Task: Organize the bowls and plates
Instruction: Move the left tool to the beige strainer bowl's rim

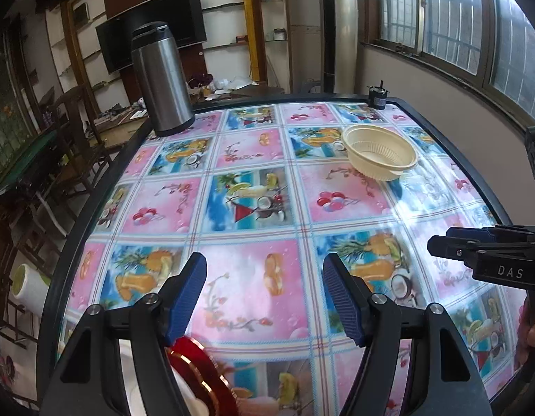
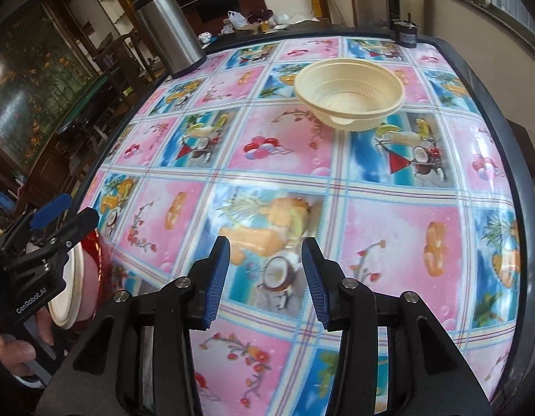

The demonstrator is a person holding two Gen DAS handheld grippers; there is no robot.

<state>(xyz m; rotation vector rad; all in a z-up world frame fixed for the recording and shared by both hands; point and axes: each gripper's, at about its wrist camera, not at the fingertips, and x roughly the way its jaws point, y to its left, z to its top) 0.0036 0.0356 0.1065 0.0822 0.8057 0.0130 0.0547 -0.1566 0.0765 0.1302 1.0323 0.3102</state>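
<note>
L wrist cam: my left gripper (image 1: 264,291) is spread wide w/ nothing between the pads, over the tablecloth (image 1: 253,180). The red plate (image 1: 198,378) sits just under its left finger at the near edge. The cream bowl (image 1: 380,150) lies far ahead and to the right.

R wrist cam: my right gripper (image 2: 265,277) is also spread, empty. The bowl is nearly straight ahead, slightly right, well apart. I'd say the right gripper is better lined up for the bowl; the left is nearer the plate.
</note>
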